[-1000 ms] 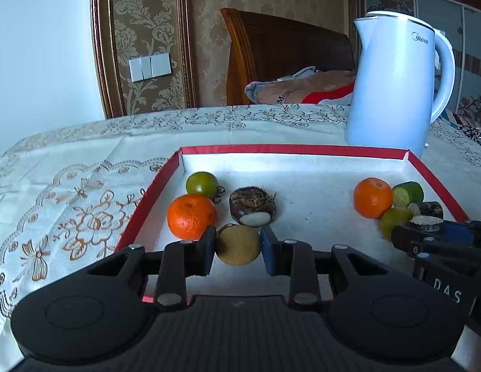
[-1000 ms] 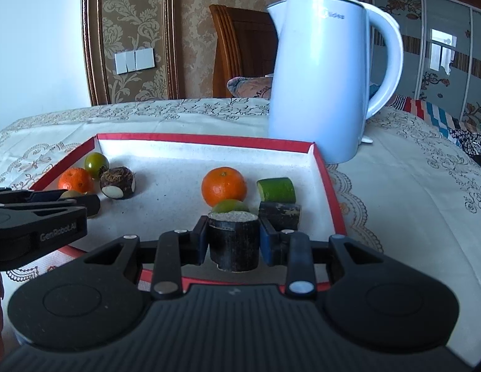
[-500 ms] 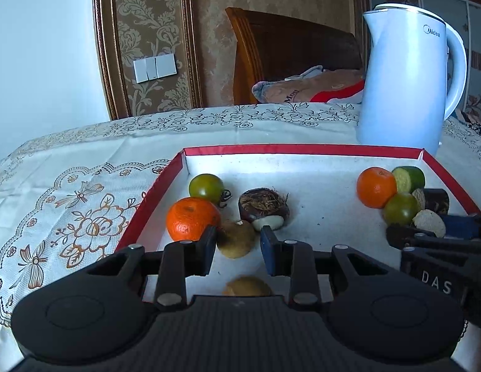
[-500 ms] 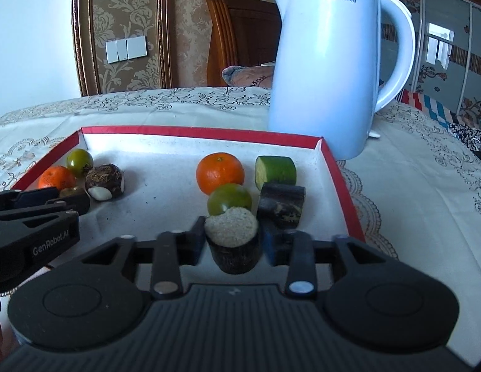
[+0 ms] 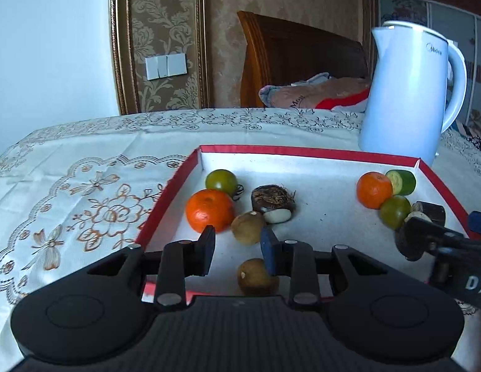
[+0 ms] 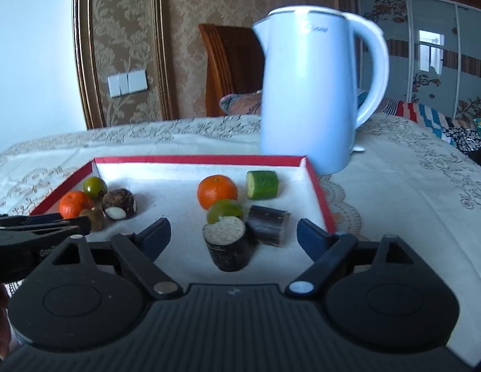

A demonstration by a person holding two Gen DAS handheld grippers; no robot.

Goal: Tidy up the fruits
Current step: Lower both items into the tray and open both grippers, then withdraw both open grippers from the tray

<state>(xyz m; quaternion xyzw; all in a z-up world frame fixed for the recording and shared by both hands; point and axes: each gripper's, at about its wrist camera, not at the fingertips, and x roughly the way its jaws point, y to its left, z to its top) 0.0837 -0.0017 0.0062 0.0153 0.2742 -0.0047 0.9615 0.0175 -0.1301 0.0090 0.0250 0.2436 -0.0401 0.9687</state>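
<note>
Sugarcane piece (image 6: pixel 229 243) stands upright on the white floor of the red-rimmed tray (image 6: pixel 318 183), near its right wall, cut face up. It is just beside a 2nd sugarcane piece (image 6: pixel 268 224) lying on its side and a green fruit (image 6: pixel 224 210) behind it; an orange (image 6: pixel 217 191) and a cucumber chunk (image 6: pixel 262 185) sit further back. Right gripper (image 6: pixel 232 237) has just been opening: jaws spread wide, the cane between them but pads clear of it on both sides, so it looks released.

Left group at the tray's other end: orange (image 5: pixel 209 214), green tomato (image 5: pixel 221 181), hairy brown fruit (image 5: pixel 273 201) and a tan round fruit (image 5: pixel 248 228) close together, with another tan fruit (image 5: pixel 256 276) nearer the camera. Left gripper (image 5: pixel 237 248) is narrowed with nothing pinched; pads touch no fruit.

Step in hand, as judged: placing done on the right, retreat next. Do it well by backing the right gripper straight out along its own line with jaws kept wide, so neither pad clips the upright cane and topples it into the green fruit. Kettle (image 6: pixel 314 99) stands on the surface (image 6: pixel 411 192) behind the tray, clear of the work.
</note>
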